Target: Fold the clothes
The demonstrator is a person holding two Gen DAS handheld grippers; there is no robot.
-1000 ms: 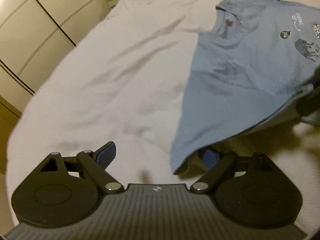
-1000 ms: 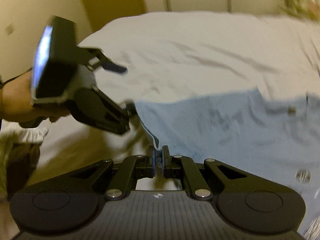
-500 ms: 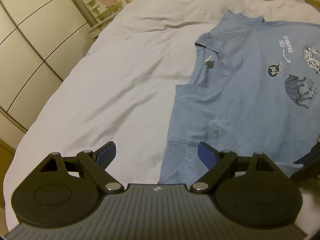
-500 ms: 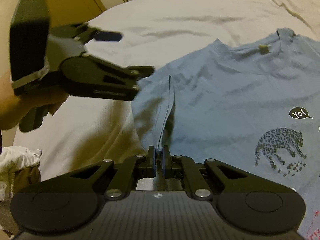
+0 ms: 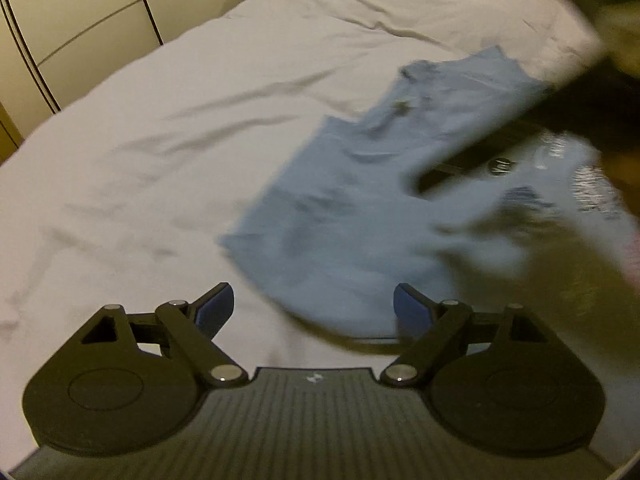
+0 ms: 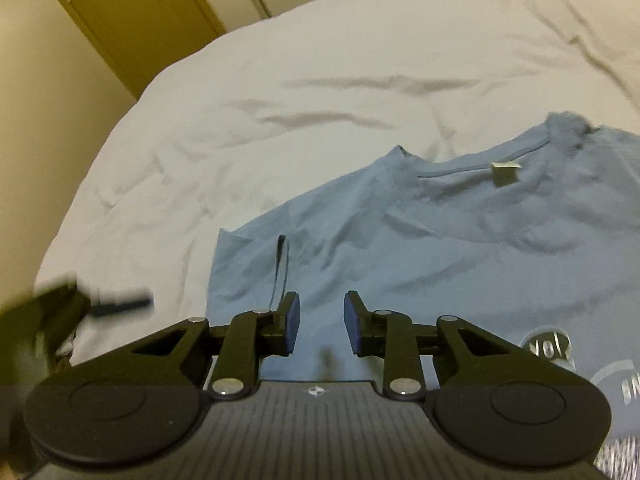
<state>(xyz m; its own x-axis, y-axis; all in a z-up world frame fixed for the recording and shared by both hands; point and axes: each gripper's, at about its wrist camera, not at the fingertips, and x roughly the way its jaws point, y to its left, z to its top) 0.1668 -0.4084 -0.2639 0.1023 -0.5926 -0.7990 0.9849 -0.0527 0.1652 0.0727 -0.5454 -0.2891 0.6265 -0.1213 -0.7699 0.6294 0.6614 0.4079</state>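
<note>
Now T-shirt [image 6: 460, 240] flat beneath right gripper [image 6: 318, 322] jaws, parted.

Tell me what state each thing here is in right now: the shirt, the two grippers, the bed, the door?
Blue T-shirt: lying print side up on the bed, unfolded, sleeve creased, held by neither gripper.
Left gripper: open, empty.
Right gripper: open, empty, over the shirt.
Bed sheet: spread out, wrinkled.
Door: shut.
Neck label: sticking out at the collar.

Blue t-shirt [image 6: 460, 240]: round black print reads "YO!" (other lettering blurred).
</note>
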